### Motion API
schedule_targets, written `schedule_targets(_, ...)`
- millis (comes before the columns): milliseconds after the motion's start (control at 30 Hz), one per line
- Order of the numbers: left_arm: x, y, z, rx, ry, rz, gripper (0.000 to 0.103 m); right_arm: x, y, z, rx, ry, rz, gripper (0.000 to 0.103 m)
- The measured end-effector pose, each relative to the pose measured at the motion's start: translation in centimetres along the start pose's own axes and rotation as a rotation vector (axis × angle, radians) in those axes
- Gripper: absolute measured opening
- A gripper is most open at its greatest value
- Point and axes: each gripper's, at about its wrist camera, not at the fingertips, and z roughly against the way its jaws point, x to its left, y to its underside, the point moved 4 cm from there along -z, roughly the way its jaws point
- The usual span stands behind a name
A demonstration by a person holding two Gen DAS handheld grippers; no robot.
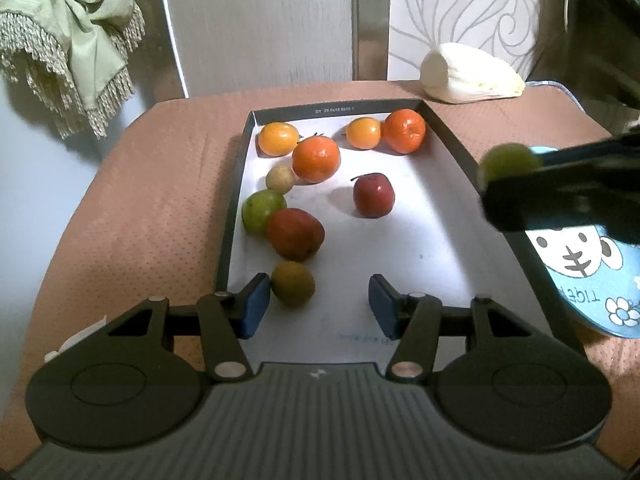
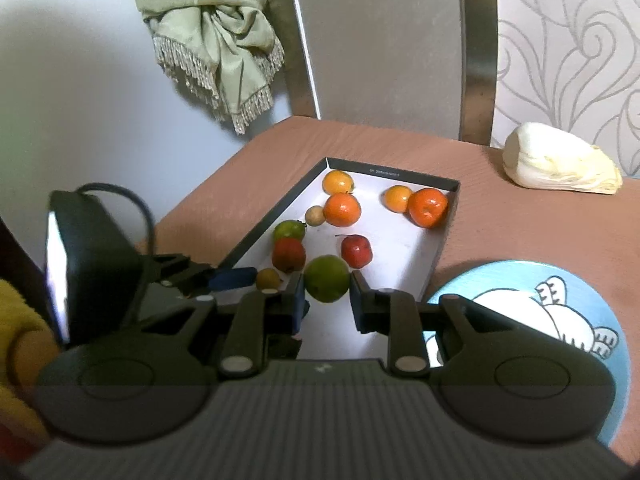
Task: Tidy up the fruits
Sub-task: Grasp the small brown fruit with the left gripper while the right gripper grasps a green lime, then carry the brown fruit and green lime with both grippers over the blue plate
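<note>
The right gripper (image 2: 326,304) has its fingers clamped on a round green fruit (image 2: 327,279), held clear above the near end of the shallow box (image 2: 438,240) that carries the rest of the fruit. From the left wrist view the same fruit shows at the tip of the right gripper, out over the box's right wall and close to the blue cartoon plate (image 2: 540,280) that lies just beside the box on the brown surface (image 2: 520,224).

The left gripper (image 1: 316,304) hovers low over the near end of the box with its fingers apart and nothing between them; a small olive-brown fruit (image 1: 293,283) sits just beside its left finger (image 1: 256,304).

Inside the box, four orange fruits cluster along the far wall, among them a large tangerine (image 1: 316,159). A red apple (image 1: 373,195) stands alone toward the middle, and a second green fruit (image 1: 262,210) touches a darker red fruit (image 1: 295,233) by the left wall.

The step in hand appears to be carrying the green fruit across to the plate. Doing it well calls for keeping the grip steady on the round, smooth skin, clearing the box's right wall with room to spare, and lowering until the fruit rests on the plate before the fingers part, since a fruit let go from a height would likely roll off. Setting it toward the plate's middle leaves room for more. The left gripper is best kept out of the right one's path.
</note>
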Motion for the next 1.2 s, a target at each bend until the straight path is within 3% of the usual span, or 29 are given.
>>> schedule_targets(500, 0.1, 0.1, 0.2, 0.009, 0.012, 0.026, 0.029, 0.5, 1.1, 0.5, 0.016, -0.006, -0.001, 0.027)
schedule_targets(1200, -0.9, -0.8, 2.2, -0.023, 0.030, 0.010, 0.029, -0.1, 2.0, 2.7, -0.033, 0.031, -0.039, 0.027)
